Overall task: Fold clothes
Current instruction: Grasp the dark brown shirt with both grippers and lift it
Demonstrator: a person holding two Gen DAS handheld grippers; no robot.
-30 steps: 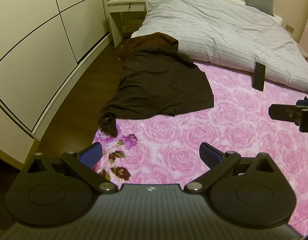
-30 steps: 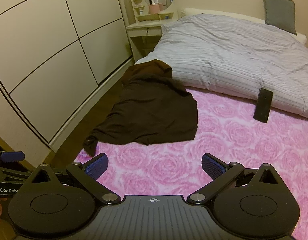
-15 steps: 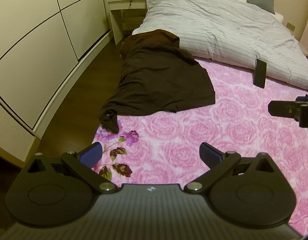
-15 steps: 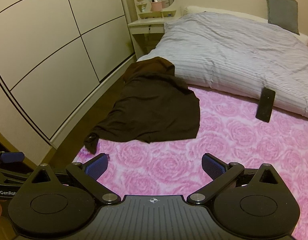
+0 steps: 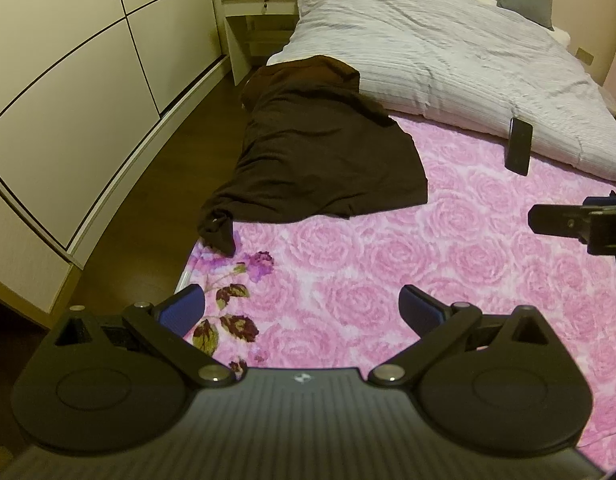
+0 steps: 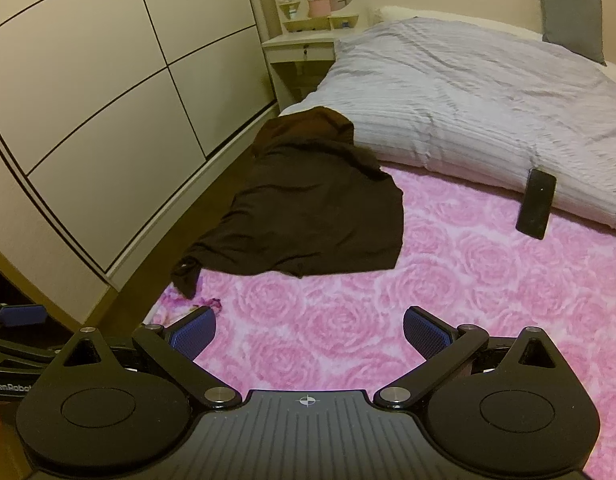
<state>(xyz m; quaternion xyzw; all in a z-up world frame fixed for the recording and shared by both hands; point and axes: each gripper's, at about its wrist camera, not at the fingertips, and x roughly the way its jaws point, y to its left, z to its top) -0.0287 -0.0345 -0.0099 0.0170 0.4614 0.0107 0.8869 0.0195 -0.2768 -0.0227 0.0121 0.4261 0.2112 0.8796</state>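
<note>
The dark brown garment (image 5: pixel 319 156) lies spread on the left part of the bed, on the pink rose-patterned blanket (image 5: pixel 387 264). Its far end rides up against the folded edge of the grey striped duvet (image 5: pixel 447 48), and its near left corner is bunched and hangs at the bed's edge, next to the dark wooden floor (image 5: pixel 148 184).

The left gripper (image 5: pixel 302 308) hovers above the blanket at the near left corner of the bed. Its jaws stand wide apart, with nothing between the blue pads (image 5: pixel 417 308). The garment lies ahead of it and well apart; the bunched corner is the nearest part, ahead and slightly left of the left pad.

The right gripper (image 6: pixel 309 332) is likewise held over the blanket with jaws spread wide and empty. In its view the garment (image 6: pixel 315 204) lies straight ahead, well apart, with a strip of bare blanket between the pads and the near hem.

In the left wrist view, part of the right gripper enters at the right edge, over the blanket and well to the right of the garment.

A black phone (image 6: pixel 536 203) leans against the duvet's edge, right of the garment and apart from it. A cream wardrobe (image 6: pixel 108 100) runs along the left wall, and a small dressing table (image 6: pixel 304 48) stands beyond it at the bed's head.
</note>
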